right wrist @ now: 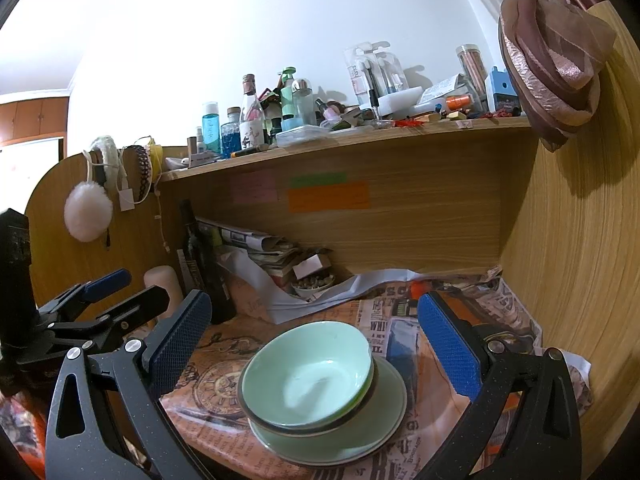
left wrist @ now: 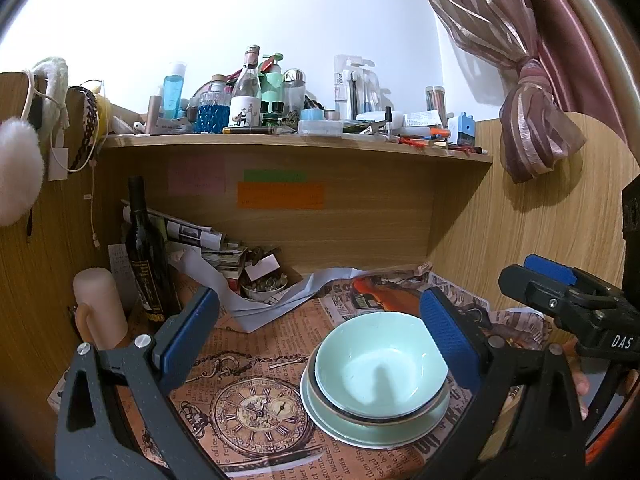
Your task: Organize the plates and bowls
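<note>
between both claws, left claw [left wrist: 320, 332] and right claw [right wrist: 316, 332] gaping, empty; bowl [left wrist: 380, 368] could slide off plate [left wrist: 340, 420] if nudged.

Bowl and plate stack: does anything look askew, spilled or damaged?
Slightly askew. The green bowl sits off-centre on the plate, shifted toward its left edge in the right wrist view. No chips, cracks or spills show. Both grippers, left and right, are open and hold nothing.
</note>
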A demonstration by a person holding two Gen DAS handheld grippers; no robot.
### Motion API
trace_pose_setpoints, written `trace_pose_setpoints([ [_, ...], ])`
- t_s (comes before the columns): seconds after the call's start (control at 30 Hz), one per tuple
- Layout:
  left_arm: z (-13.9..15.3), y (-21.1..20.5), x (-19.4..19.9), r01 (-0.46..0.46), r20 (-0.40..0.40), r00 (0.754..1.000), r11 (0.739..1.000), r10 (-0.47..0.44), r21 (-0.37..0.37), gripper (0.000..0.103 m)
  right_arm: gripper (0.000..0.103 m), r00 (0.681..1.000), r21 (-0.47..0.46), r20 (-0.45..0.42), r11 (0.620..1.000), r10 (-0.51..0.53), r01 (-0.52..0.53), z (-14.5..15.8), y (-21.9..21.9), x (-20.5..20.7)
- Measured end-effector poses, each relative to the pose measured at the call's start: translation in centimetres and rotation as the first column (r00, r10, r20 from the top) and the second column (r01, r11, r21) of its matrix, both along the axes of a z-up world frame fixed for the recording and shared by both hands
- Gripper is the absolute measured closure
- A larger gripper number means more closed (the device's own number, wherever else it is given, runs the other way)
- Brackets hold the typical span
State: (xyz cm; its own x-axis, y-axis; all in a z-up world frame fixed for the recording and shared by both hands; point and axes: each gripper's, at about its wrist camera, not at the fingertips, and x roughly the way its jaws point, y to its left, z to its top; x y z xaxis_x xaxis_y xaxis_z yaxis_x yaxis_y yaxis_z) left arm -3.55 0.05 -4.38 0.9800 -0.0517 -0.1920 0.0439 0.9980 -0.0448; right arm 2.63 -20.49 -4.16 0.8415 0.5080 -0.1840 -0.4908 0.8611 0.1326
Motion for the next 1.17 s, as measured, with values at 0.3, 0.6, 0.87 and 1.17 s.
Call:
trace_pose_setpoints([
  [0.3, 0.0, 0.0, 0.1, 0.003, 0.005, 1.0, 1.0, -0.003, 0.002, 0.0, 0.0, 1.0, 0.0, -0.001, 1.0, -0.002, 0.002, -0.1, 0.2, -0.2],
  [0.6, -0.1, 0.0, 0.3, 0.022, 0.004, 1.0, 1.0, -0.022, 0.002, 0.0, 0.0, 1.0, 0.0, -0.002, 1.0, -0.003, 0.003, -0.2, 0.2, -0.2],
  [0.87, -0.1, 0.1, 0.3, 0.026, 0.01, 1.0, 1.0, -0.026, -0.004, 0.0, 0.0, 1.0, -0.003, -0.011, 1.0, -0.003, 0.003, -0.5, 0.5, 0.0],
  [1.17, -0.4, 0.1, 0.7, 0.039, 0.0, 0.999, 0.999, -0.039, -0.006, 0.0, 0.0, 1.0, -0.009, -0.026, 1.0, -0.008, 0.008, -1.1, 0.8, 0.5],
])
